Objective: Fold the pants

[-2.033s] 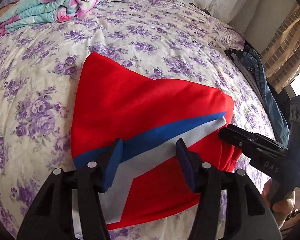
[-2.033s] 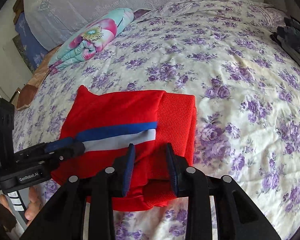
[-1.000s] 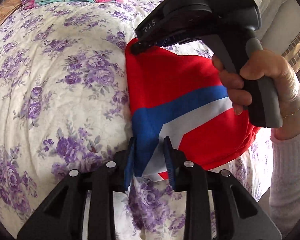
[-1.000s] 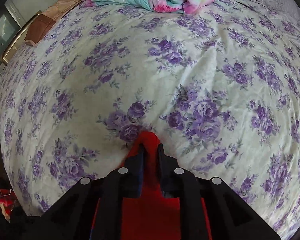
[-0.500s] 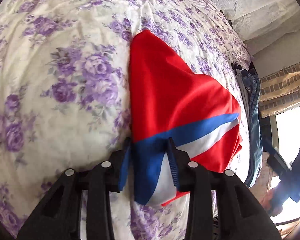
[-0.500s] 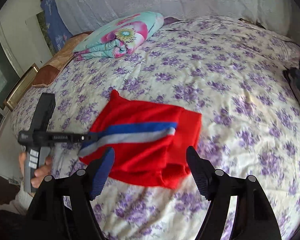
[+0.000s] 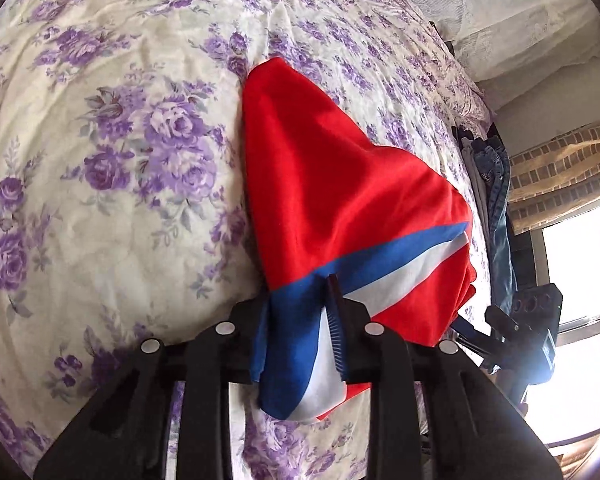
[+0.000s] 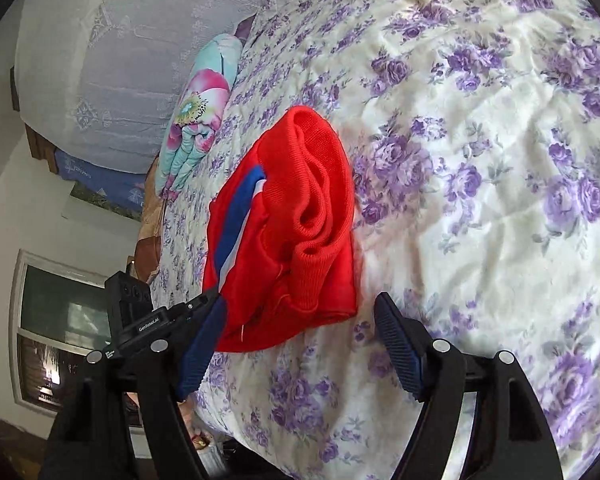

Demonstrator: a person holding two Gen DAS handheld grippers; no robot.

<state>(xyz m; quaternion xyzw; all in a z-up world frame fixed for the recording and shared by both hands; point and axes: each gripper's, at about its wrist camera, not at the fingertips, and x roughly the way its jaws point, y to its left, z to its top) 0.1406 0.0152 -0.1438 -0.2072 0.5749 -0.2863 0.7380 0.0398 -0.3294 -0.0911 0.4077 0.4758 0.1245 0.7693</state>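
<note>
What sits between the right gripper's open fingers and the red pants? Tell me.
Only bare floral bedspread. The right wrist view shows the right gripper open and empty, apart from the red pants whose striped corner the closing left gripper pinches.

A wide bed (image 8: 480, 128) carries everything, covered with a cream cotton bedspread printed with purple roses (image 7: 100, 168); the cloth is softly creased. Near the bed's edge lie the folded red fabric pants with a blue and white side stripe (image 7: 340, 200), their ribbed red waistband bunched on top at one end in the right wrist view (image 8: 324, 208). Well apart from them, towards the headboard end, rests a rolled turquoise quilt with pink flowers (image 8: 198, 120). At the opposite side of the bed sits a small stack of folded blue denim and grey clothes (image 7: 490, 168), close to the striped curtain.
</note>
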